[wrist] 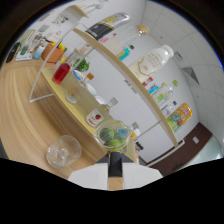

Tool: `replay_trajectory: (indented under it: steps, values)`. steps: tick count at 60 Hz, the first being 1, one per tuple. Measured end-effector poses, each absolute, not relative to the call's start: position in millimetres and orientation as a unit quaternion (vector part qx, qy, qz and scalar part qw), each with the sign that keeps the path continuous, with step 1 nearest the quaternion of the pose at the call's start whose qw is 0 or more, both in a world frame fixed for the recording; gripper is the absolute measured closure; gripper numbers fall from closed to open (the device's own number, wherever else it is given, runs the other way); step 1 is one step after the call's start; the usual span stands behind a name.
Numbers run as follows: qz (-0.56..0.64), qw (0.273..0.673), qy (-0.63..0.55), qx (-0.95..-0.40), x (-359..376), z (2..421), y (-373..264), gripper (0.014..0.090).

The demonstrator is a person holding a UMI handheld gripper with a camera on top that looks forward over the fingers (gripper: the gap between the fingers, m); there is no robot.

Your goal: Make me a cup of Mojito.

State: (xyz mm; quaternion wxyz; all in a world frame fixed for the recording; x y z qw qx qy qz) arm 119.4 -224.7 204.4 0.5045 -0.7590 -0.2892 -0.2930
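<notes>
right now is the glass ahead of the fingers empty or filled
Filled: the glass, just beyond the gripper, holds green lime pieces. Liquid level cannot be told.

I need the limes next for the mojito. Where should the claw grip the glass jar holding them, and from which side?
Grip the lime jar across its round wall below the rim, coming straight ahead from the counter's open side: it stands just beyond the open claw, and shelves crowd the space behind it.
</notes>
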Motion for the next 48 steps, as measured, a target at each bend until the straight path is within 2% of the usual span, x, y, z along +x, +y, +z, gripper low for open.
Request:
replay_trajectory:
  steps: [10,22,36,44,48]
  values:
    - [-0.365,0.497,-0.419,-0.667,114,215,-213,0.0889]
    - [-0.417,0.462,-0.547,-0.56,106,213,-206,0.089]
    - [-0.469,0.425,-0.621,-0.463,106,215,-193,0.0888]
    - [-0.483,0.419,-0.657,-0.4,98,217,-195,0.0888]
    - [-0.479,0.418,-0.668,-0.386,92,216,-198,0.089]
